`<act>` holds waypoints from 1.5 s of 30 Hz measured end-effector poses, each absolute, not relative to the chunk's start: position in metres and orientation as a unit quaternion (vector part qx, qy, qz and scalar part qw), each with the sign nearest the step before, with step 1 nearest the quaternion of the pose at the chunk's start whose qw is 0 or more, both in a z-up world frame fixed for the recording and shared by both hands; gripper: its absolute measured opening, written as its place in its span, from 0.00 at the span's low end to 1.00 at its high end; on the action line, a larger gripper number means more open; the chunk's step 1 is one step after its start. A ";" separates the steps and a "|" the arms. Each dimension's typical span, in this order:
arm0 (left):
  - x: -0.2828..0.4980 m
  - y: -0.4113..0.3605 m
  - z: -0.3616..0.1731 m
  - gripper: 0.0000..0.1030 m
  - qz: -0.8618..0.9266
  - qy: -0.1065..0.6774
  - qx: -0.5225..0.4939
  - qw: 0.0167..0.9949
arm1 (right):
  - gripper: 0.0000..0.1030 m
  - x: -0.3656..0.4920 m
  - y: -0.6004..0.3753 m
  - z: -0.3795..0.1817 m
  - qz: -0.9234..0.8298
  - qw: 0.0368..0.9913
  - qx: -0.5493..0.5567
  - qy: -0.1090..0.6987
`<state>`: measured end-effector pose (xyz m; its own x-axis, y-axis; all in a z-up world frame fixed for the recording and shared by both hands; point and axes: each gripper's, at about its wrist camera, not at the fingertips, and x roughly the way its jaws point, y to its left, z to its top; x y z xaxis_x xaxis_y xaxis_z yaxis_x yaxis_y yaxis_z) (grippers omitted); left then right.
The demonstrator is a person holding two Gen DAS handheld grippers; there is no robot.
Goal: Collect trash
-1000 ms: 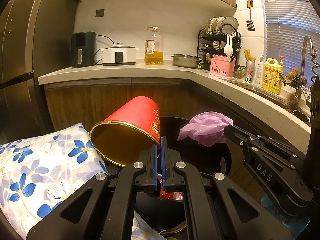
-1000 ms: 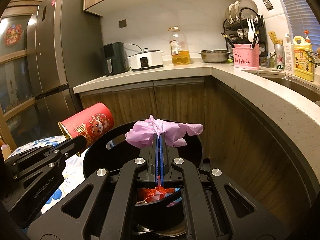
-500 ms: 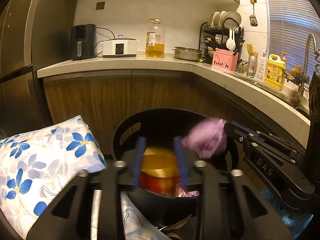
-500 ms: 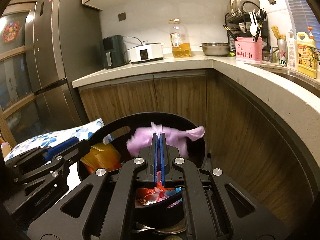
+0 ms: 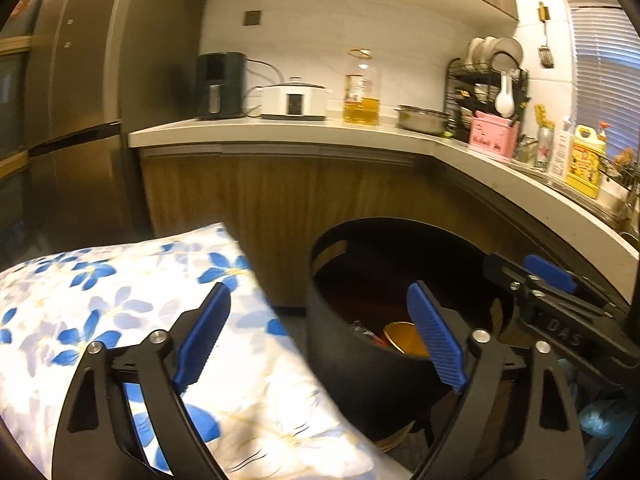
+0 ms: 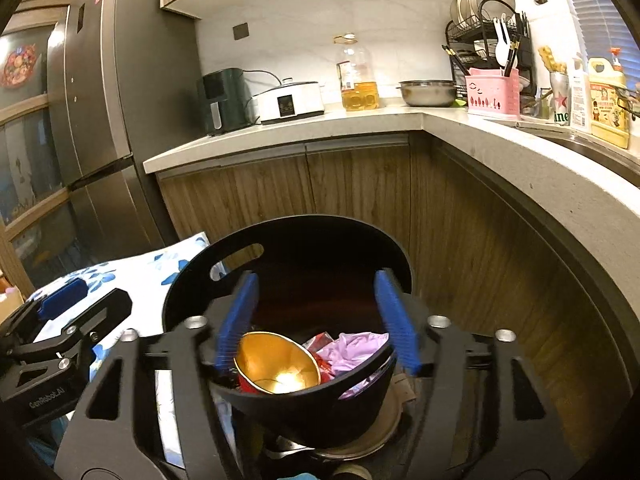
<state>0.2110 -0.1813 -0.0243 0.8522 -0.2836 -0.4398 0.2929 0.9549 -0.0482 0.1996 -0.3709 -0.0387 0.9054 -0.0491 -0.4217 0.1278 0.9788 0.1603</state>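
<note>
A black round bin [image 6: 304, 400] stands on the floor by the cabinets; it also shows in the left wrist view [image 5: 360, 364]. Inside lie a red cup with a gold inside [image 6: 276, 364], a crumpled purple bag [image 6: 356, 350] and red wrappers. My right gripper [image 6: 316, 316] is open and empty right above the bin. My left gripper [image 5: 320, 332] is open and empty, over the bin's left rim and a floral pillow [image 5: 120, 296]. The cup's gold rim [image 5: 404, 340] shows in the left wrist view.
A wooden cabinet front [image 6: 360, 184] curves behind and right of the bin under a pale countertop [image 6: 520, 152]. A dark fridge [image 6: 92, 120] stands at left. The counter holds an oil bottle [image 6: 358, 76], a cooker, a steel bowl and a dish rack.
Both grippers opened. The red cup dropped from my left gripper and the purple bag from my right into the bin. My left gripper has shifted left toward the pillow.
</note>
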 end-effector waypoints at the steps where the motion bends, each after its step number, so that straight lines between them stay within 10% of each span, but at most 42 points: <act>1: 0.208 -0.178 -0.023 0.86 -0.142 0.227 0.011 0.964 | 0.72 0.198 -0.369 -0.038 -0.046 0.971 0.092 0.214; 45: 0.035 -0.083 -0.006 0.94 -0.058 0.207 0.003 0.977 | 0.89 0.023 -0.262 -0.006 -0.056 0.977 0.040 0.200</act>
